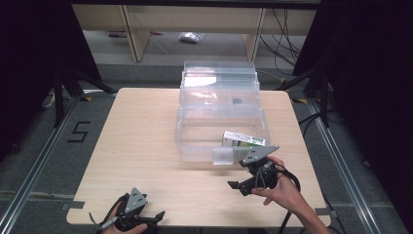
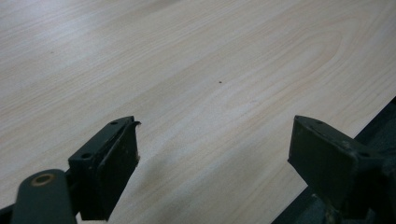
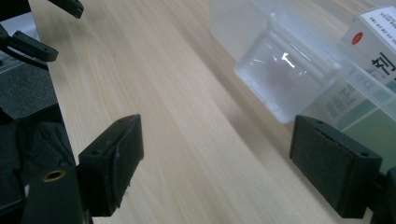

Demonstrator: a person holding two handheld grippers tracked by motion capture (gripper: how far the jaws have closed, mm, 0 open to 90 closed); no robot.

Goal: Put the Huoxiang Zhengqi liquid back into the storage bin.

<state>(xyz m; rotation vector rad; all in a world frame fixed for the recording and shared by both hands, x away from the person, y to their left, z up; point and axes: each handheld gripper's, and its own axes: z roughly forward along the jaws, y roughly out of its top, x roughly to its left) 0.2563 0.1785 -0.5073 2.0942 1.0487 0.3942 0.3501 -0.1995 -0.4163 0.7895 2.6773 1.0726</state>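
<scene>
A clear plastic bin (image 1: 195, 141) stands mid-table with its lid (image 1: 219, 80) tipped open behind it. Inside, at the front right, lies a white and green box (image 1: 243, 140), which appears as the box (image 3: 373, 42) through the clear wall in the right gripper view. A clear latch tab (image 1: 223, 156) hangs off the bin's front edge, close up as the tab (image 3: 285, 79). My right gripper (image 1: 238, 187) is open just in front of the bin, pointing left, with nothing between its jaws (image 3: 217, 126). My left gripper (image 1: 156, 215) rests open at the table's near left edge, over bare wood (image 2: 215, 128).
The wooden table (image 1: 136, 146) has bare room left of the bin and along the front. Black curtains and stand legs (image 1: 61, 92) flank the table. A wooden shelf unit (image 1: 136, 34) and cables (image 1: 285, 44) lie beyond it. The floor bears a "5" mark (image 1: 78, 131).
</scene>
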